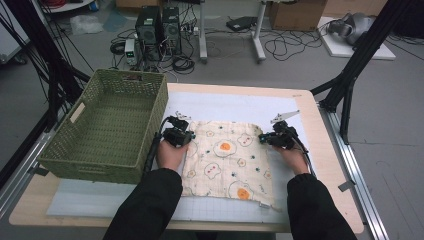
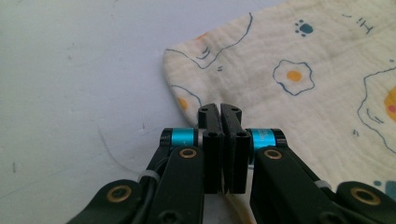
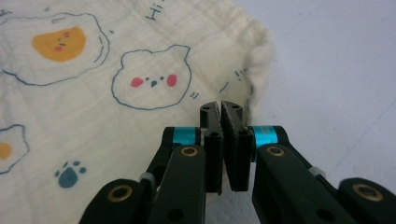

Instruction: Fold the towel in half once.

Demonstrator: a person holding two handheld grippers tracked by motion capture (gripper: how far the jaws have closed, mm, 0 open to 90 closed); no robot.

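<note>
While both grippers pinch corners, cloth (image 1: 227, 159) lies flat, lengthwise toward the person.

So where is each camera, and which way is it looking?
High view: above the person's side, looking forward and down at the table, basket and cloth; both sleeves, hands and grippers show.
Left gripper view: rides on the left gripper, looking along its shut jaws at the cloth's corner.
Right gripper view: rides on the right gripper, jaws shut at the cloth's edge.
All three share the egg-print cloth.
</note>
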